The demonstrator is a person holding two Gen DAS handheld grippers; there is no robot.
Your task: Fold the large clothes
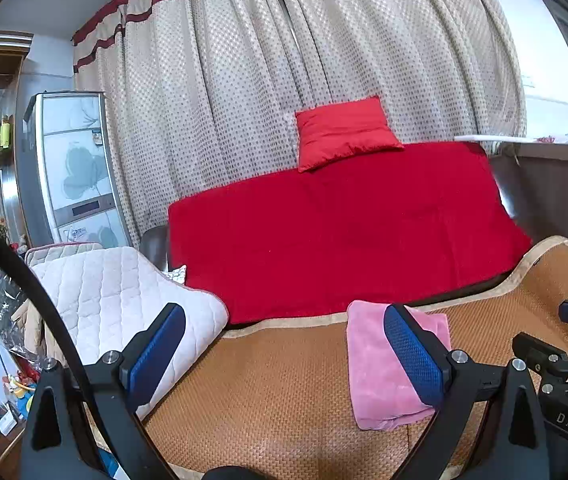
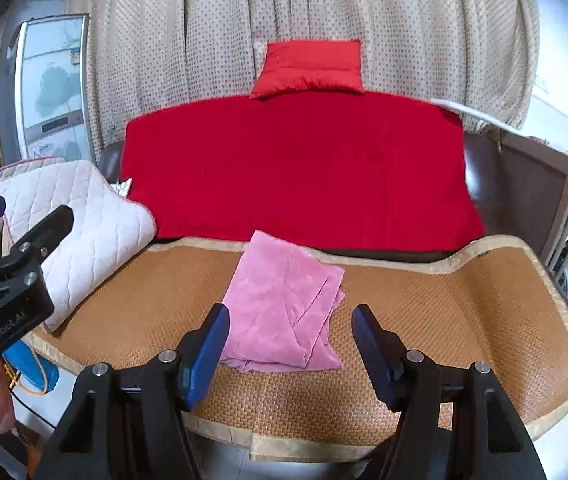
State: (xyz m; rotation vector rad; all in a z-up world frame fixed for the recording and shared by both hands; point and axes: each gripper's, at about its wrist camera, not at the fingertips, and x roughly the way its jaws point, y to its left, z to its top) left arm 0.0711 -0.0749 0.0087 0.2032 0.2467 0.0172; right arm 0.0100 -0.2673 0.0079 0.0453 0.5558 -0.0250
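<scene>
A pink fleece garment (image 2: 284, 304) lies folded into a compact rectangle on the woven bamboo mat (image 2: 443, 320). It also shows in the left wrist view (image 1: 375, 368), partly hidden by a blue fingertip (image 1: 411, 356). My right gripper (image 2: 289, 354) is open and empty, just in front of the garment's near edge. My left gripper (image 1: 284, 354) is open and empty, held above the mat left of the garment. The left gripper also shows at the left edge of the right wrist view (image 2: 20, 216).
A red blanket (image 2: 295, 172) with a red pillow (image 2: 307, 68) covers the sofa behind the mat. A quilted white cushion (image 2: 80, 232) sits at the mat's left end. A patterned curtain (image 1: 284, 80) hangs behind. A fridge (image 1: 72, 168) stands at left, a wooden crib (image 2: 543, 208) at right.
</scene>
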